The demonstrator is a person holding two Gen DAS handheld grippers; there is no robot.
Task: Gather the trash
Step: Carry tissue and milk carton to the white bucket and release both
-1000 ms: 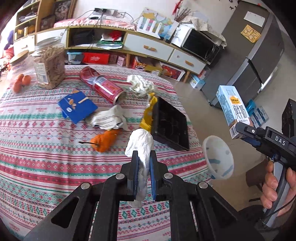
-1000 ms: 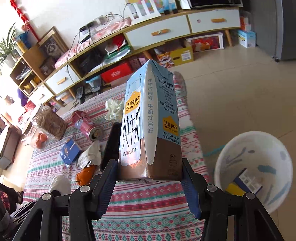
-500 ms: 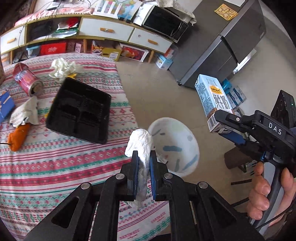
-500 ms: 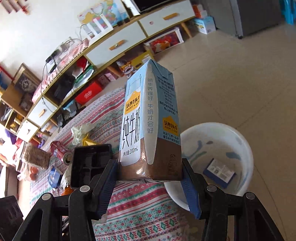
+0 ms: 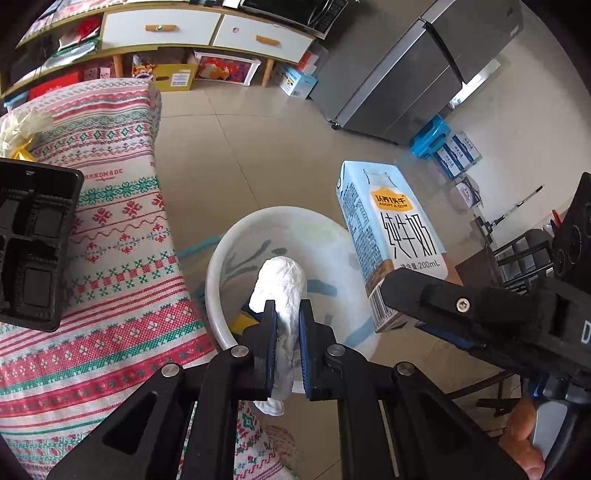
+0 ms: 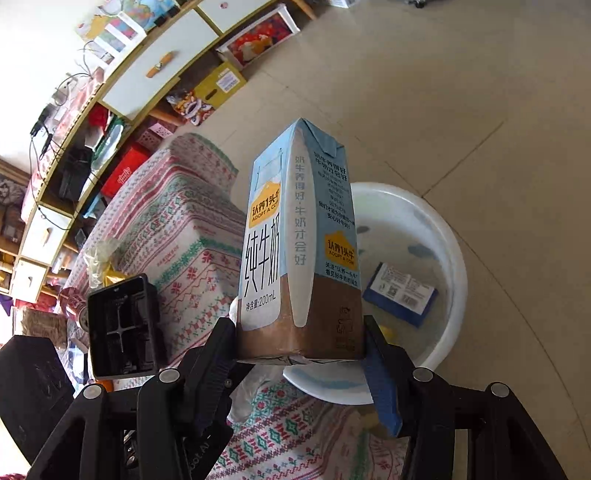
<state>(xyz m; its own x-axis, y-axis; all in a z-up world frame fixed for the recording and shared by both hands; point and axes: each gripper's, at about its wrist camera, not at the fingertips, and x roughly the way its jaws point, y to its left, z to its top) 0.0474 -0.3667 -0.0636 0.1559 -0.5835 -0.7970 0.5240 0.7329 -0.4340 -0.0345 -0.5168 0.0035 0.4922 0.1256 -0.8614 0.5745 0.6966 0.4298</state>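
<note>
My left gripper (image 5: 287,321) is shut on a crumpled white tissue (image 5: 280,284), held over the white basin (image 5: 216,266) that stands on the floor beside the table. My right gripper (image 6: 301,354) is shut on a light-blue milk carton (image 6: 299,251), upright between its pads and above the near rim of the basin (image 6: 452,240). The same carton (image 5: 391,229) shows at the right of the left wrist view, next to the tissue. A blue and white box (image 6: 400,293) lies inside the basin.
A table with a striped patterned cloth (image 5: 110,258) lies to the left, with a black plastic tray (image 5: 33,243) near its edge. A grey fridge (image 5: 424,62) and a low white cabinet (image 5: 207,29) stand across the tiled floor. A red can (image 6: 75,308) lies behind the tray.
Both grippers have swung from over the table to over the basin on the floor, carrying the tissue and the carton. The basin now lies directly under them.
</note>
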